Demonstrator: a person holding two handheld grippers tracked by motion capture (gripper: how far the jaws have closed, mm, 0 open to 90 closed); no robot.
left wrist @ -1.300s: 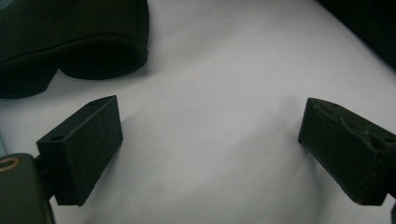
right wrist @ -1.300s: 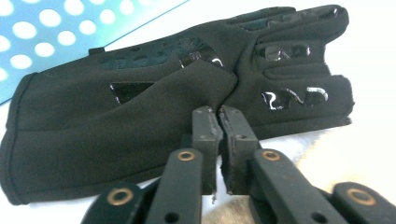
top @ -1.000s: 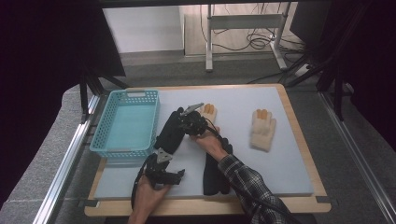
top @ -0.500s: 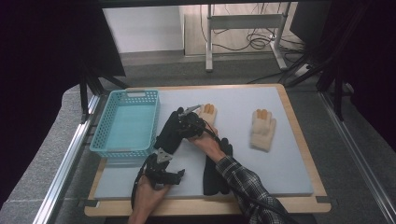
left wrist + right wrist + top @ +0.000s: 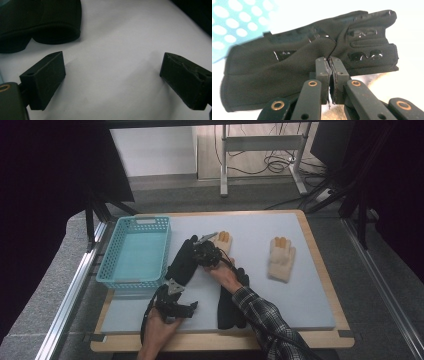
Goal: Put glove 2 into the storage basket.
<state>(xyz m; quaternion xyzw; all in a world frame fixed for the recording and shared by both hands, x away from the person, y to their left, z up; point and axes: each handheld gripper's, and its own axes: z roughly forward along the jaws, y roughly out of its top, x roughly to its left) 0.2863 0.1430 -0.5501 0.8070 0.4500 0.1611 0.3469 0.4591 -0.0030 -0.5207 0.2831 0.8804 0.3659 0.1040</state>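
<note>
A: Black fabric, pinched. The right gripper (image 5: pixel 329 62) has its jaws pressed together on a fold of the black glove (image 5: pixel 287 67), near where thumb and palm meet. Those jaws have just been closing, and the cloth is between them.

B: What differs from a second ago?

A: Little. In the high view the right gripper (image 5: pixel 206 251) sits at about the same spot, at the top of that glove (image 5: pixel 183 265), which lies just beside the basket (image 5: pixel 134 254). The left gripper (image 5: pixel 172 302) has stayed low near the front edge of the table (image 5: pixel 310 285).

B: And the left one's jaws?

A: Spread wide over bare mat, nothing between them (image 5: pixel 112 75). The glove's cuff opening (image 5: pixel 50 27) shows beyond them, apart from the pads.

B: Any writing?

A: None legible. The glove carries glossy raised strips on its fingers and back, like rubbery grip patches; no letters I can read.

B: Materials?

A: The glove looks like soft matte knit. The basket is turquoise plastic with a lattice of holes, rectangular. A second black glove (image 5: pixel 231 305) lies under the right forearm. Two cream gloves lie farther back, one just beyond the right gripper (image 5: pixel 223 240), one well to the right (image 5: pixel 281 259), thick and woolly, with orange-tinted fingertips. The table top is pale grey-blue with a wooden rim.
</note>
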